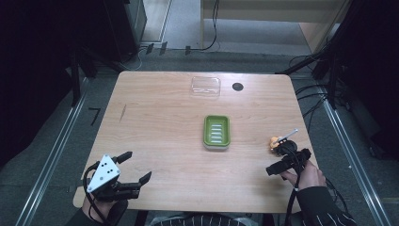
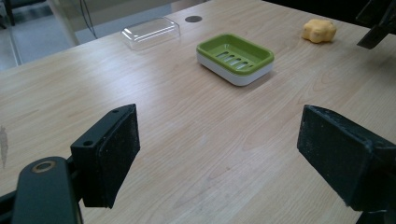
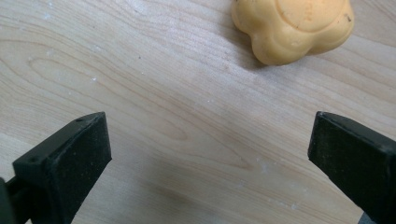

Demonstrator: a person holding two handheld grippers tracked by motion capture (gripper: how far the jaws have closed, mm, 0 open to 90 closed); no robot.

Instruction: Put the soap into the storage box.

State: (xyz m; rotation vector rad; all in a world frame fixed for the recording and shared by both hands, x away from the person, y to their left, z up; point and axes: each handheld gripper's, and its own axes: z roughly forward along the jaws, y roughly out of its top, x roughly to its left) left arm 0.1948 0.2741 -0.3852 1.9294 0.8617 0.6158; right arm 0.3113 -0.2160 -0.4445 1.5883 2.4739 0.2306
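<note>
Right gripper (image 3: 210,154) jaws sit closest in its own view, spread wide with bare wood between the pads, gripping nothing. Just past them lies the yellow soap (image 3: 293,28), a lobed, flower-like lump resting flat on the table (image 3: 140,84), apart from both jaws. It's near-round, so I can't call a clear long axis or a facing direction; its lobes cut off at the top edge of that view.

From the high view I see the soap (image 1: 274,142) near the table's right edge, just beyond my right gripper (image 1: 282,162), right of the green soap dish (image 1: 216,132). Dish is mid-table, long axis running away from me, slotted insert up, nothing in it. Clear plastic lid (image 1: 205,86) lies farther back, well apart from the dish, beside a dark round grommet (image 1: 237,86).

Left gripper (image 1: 136,169) is at the near left corner, jaws wide apart, holding nothing, well apart from the dish.
</note>
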